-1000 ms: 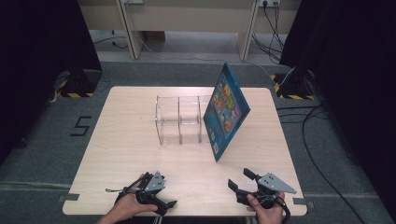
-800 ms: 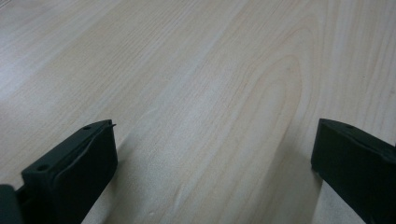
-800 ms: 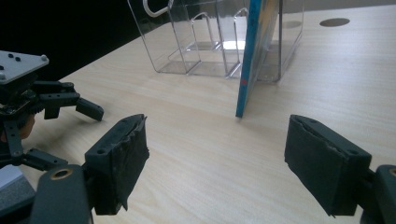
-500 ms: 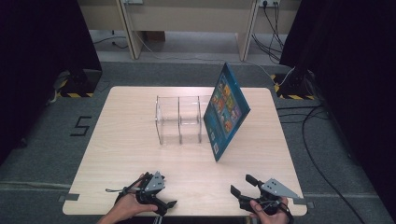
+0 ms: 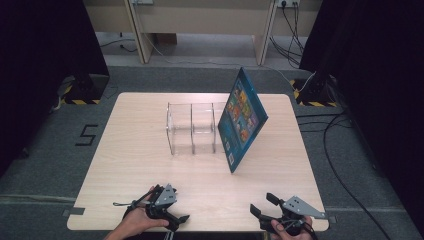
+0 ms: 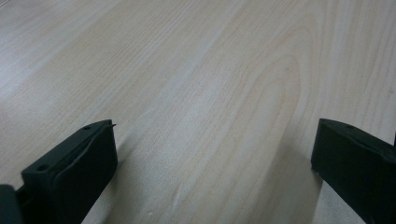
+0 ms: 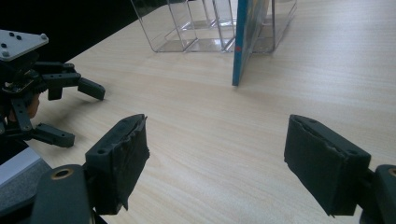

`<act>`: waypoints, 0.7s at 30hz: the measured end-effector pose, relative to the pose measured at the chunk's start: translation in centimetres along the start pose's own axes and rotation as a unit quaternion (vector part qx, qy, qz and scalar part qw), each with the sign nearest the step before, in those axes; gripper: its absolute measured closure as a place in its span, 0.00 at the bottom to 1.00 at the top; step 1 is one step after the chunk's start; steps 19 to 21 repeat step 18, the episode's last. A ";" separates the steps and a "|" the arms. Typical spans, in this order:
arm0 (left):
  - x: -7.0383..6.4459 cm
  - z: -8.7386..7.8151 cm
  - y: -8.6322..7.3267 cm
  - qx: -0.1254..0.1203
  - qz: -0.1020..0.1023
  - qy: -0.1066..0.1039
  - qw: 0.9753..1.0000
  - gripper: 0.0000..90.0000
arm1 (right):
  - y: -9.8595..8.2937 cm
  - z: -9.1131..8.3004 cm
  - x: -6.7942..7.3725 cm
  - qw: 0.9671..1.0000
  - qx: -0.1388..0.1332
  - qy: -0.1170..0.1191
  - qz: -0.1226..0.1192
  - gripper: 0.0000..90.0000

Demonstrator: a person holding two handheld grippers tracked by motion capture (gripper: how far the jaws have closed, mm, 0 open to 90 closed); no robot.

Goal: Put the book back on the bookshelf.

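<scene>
A blue picture book (image 5: 242, 117) stands tilted on the wooden table (image 5: 135, 150), leaning against the right end of a clear acrylic rack (image 5: 192, 127) with upright dividers. Both are also in the right gripper view, the book (image 7: 245, 37) edge-on in front of the rack (image 7: 187, 23). My left gripper (image 5: 175, 206) rests at the near left edge, open with bare wood between its jaws (image 6: 215, 135). My right gripper (image 5: 261, 204) sits at the near right edge, also open and empty (image 7: 217, 135). The left gripper (image 7: 77, 112) appears at the left of the right gripper view.
Bare tabletop stretches between the grippers and the rack. Dark curtains flank the table on both sides. Cables (image 5: 330, 130) trail over the grey floor at the right, and a wooden desk (image 5: 200, 20) stands beyond the far edge.
My right gripper has drawn back slightly toward the near edge of the table. The left gripper, book and rack have stayed put.
</scene>
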State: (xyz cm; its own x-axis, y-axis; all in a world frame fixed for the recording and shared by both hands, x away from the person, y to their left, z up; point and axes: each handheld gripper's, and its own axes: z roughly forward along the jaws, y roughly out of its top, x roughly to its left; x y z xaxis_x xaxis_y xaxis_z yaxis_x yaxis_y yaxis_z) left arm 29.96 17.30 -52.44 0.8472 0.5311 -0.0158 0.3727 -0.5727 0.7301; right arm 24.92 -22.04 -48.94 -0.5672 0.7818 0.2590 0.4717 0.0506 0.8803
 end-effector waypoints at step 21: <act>0.0 0.0 0.0 0.001 0.001 0.000 1.000 0.00 | -0.9 -0.7 0.0 1.000 0.023 0.002 0.005 0.25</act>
